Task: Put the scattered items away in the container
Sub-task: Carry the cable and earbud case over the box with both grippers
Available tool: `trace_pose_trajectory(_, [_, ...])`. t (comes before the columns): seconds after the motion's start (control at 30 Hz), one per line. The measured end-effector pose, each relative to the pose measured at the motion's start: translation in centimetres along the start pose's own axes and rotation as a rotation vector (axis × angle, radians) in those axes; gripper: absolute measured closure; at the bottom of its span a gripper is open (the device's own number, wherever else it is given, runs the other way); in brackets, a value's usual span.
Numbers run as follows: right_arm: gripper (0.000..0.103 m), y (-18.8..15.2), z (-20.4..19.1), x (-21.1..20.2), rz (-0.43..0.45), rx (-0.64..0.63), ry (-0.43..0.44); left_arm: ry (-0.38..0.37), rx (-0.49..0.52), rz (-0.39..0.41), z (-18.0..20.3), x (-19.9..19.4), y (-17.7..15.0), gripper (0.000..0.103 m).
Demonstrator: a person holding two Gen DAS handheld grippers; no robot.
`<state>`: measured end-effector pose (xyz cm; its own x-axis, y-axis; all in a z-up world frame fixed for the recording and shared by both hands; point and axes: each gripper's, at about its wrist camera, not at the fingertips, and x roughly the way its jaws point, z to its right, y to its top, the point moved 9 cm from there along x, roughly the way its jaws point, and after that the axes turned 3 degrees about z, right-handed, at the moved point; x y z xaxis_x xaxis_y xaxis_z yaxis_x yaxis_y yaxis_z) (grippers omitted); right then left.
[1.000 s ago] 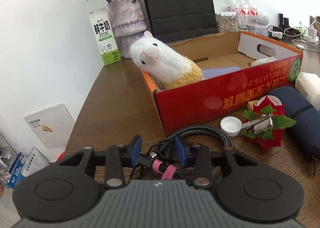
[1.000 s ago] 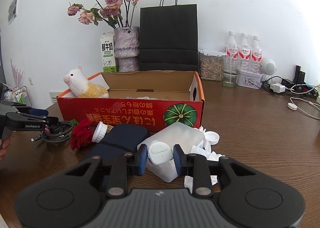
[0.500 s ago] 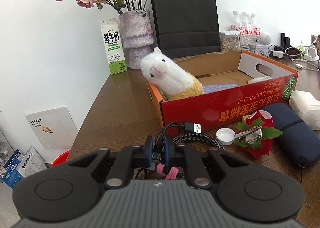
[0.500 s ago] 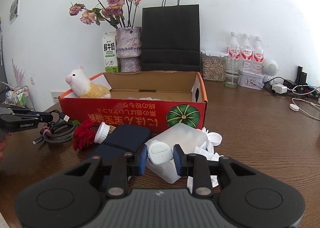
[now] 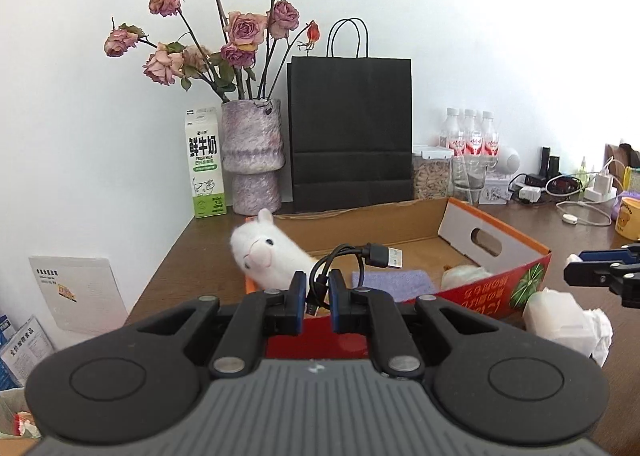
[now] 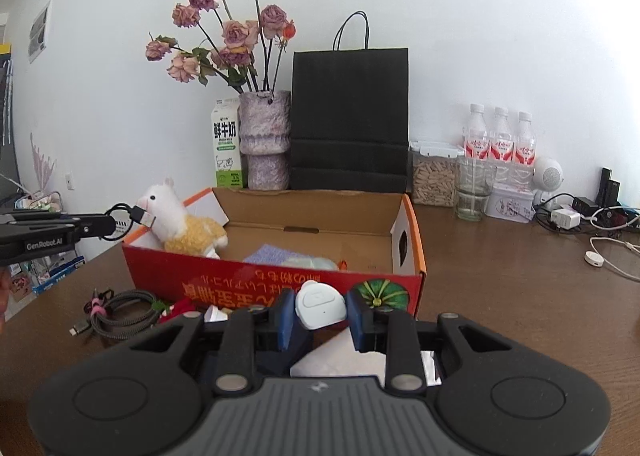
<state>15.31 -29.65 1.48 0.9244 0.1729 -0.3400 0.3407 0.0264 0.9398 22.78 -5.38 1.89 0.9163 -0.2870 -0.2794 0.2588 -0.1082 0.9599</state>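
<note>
My left gripper (image 5: 318, 296) is shut on a thin black USB cable (image 5: 372, 254), held up in the air just in front of the red cardboard box (image 5: 500, 296); the plug sticks out above the fingers. In the right wrist view it (image 6: 114, 224) hangs at the box's left end. My right gripper (image 6: 320, 316) is shut on the white cap of a translucent plastic container (image 6: 320, 302), lifted before the box's front wall (image 6: 248, 284). Inside the box lie a white alpaca plush (image 6: 176, 216) and a purple cloth (image 6: 272, 254).
A braided cable coil (image 6: 120, 314) with a pink tie and a red flower piece (image 6: 176, 308) lie on the brown table left of my right gripper, and white tissue (image 6: 340, 362) lies under it. Behind the box stand a milk carton (image 6: 227, 144), vase (image 6: 266, 140), black bag (image 6: 350, 116), and bottles (image 6: 500, 140).
The left gripper closed on the thin USB cable and lifted it off the table toward the box. The right gripper rose with the container still in its grip.
</note>
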Motion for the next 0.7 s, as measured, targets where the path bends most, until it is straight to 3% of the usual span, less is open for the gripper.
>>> trace_pose_trajectory(0.17, [0.076,2.2,0.3,2.3,0.050,-0.013,-0.011,-0.024,-0.077,0.005,2.2,2.5,1.0,0.091])
trace_pose_trajectory(0.47, [0.076,4.9,2.6,9.1,0.056,0.035,-0.048,0.006,-0.132,0.012,4.8,8.5,2.3,0.091])
trace_pose_trajectory(0.7, [0.076,3.1,3.3,12.4,0.001,0.053,-0.049,0.034,-0.133,-0.048,4.9,11.5,0.9,0.091])
